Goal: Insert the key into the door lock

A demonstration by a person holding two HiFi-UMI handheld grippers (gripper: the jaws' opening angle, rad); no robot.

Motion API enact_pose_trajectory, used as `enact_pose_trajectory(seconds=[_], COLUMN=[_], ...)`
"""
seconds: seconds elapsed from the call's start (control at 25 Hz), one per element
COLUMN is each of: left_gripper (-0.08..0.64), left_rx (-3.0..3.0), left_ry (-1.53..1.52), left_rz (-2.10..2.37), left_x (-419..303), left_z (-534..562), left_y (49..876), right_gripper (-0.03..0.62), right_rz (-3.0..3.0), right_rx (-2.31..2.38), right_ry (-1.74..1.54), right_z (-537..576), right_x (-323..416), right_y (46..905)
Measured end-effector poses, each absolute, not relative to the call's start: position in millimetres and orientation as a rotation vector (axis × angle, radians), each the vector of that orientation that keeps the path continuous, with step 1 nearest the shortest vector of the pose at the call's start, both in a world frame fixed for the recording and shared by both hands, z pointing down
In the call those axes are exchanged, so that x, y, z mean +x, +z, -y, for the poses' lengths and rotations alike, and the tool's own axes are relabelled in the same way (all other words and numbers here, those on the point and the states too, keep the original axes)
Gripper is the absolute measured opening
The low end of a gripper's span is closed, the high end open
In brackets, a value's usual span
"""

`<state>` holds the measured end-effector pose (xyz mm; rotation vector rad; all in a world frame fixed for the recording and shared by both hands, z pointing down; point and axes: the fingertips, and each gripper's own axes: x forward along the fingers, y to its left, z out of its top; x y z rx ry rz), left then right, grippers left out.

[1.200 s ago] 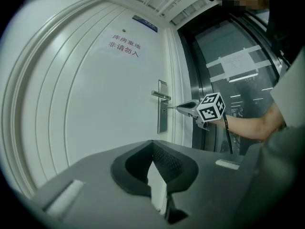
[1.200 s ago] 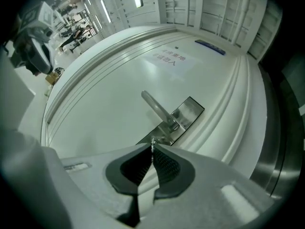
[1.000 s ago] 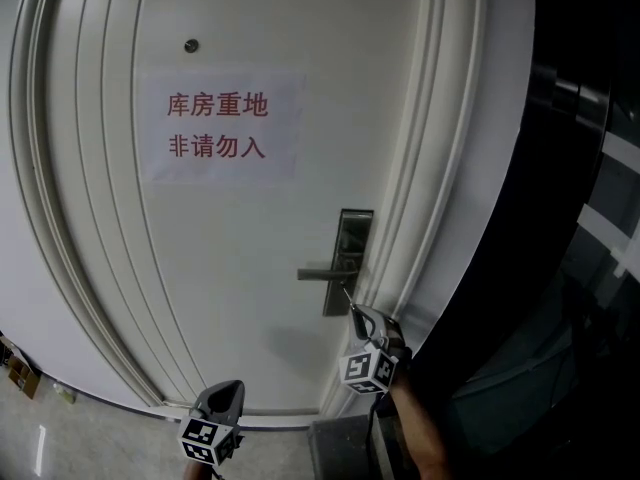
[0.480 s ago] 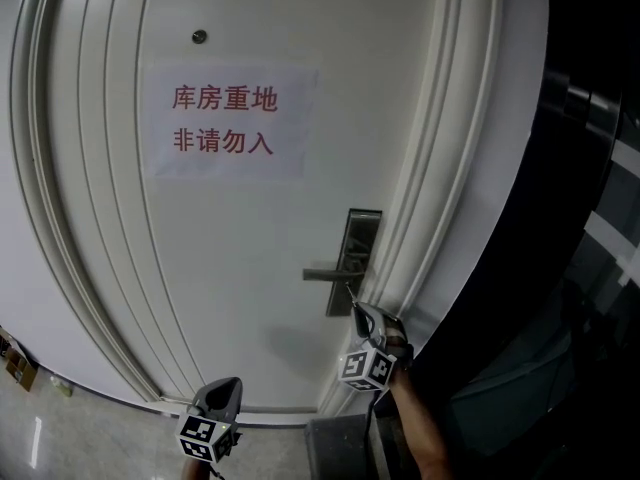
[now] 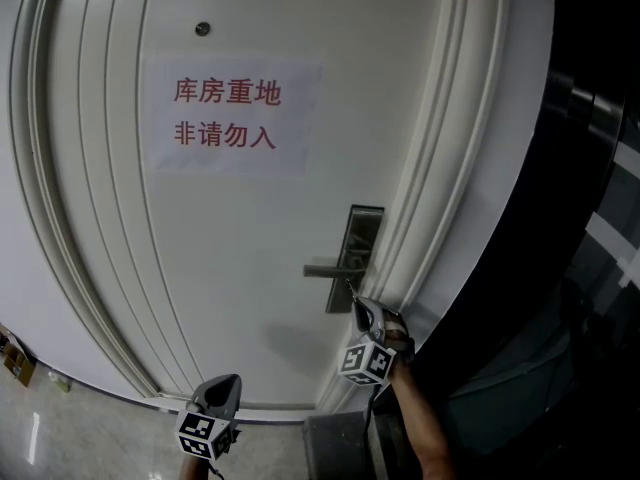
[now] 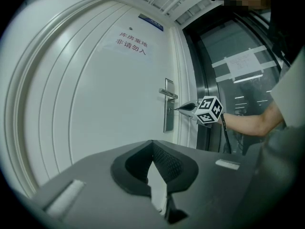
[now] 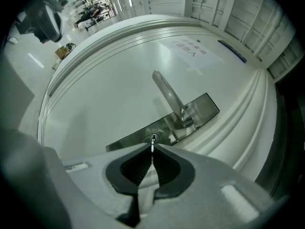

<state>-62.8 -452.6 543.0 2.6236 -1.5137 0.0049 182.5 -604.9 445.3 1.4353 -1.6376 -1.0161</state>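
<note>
Key (image 7: 152, 147): pinched in the right gripper (image 5: 360, 311) fingers, tip at the keyhole (image 7: 153, 138), lower centre of right gripper view; depth unreadable. Judged: aligned, full insertion remains. Left gripper (image 6: 152, 144): fingers pressed together, empty, bottom left of head view.

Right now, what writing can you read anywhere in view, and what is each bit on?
"库房重地": top line, in red, of the white paper notice on the door.
"非请勿入": second line of that notice.
Blue plate above the door: too small to read.
White sheet on the glass panel beside the door: print too blurred to read.
</note>
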Motion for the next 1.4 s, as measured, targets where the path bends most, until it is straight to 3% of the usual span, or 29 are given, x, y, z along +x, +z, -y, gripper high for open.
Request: enact_pose_trajectory(seconds=[1.4], left_gripper=[0.003], left_rx=[2.629], left_ry=[-0.012], left_rz=[1.516], left_x=[-60], left_z=[447], left_y=[540], right_gripper=[0.011], right_rz=[1.273], right_rx=[1.254], right_ry=[-1.171], right_z=[614], right_x=[172], right_y=[443])
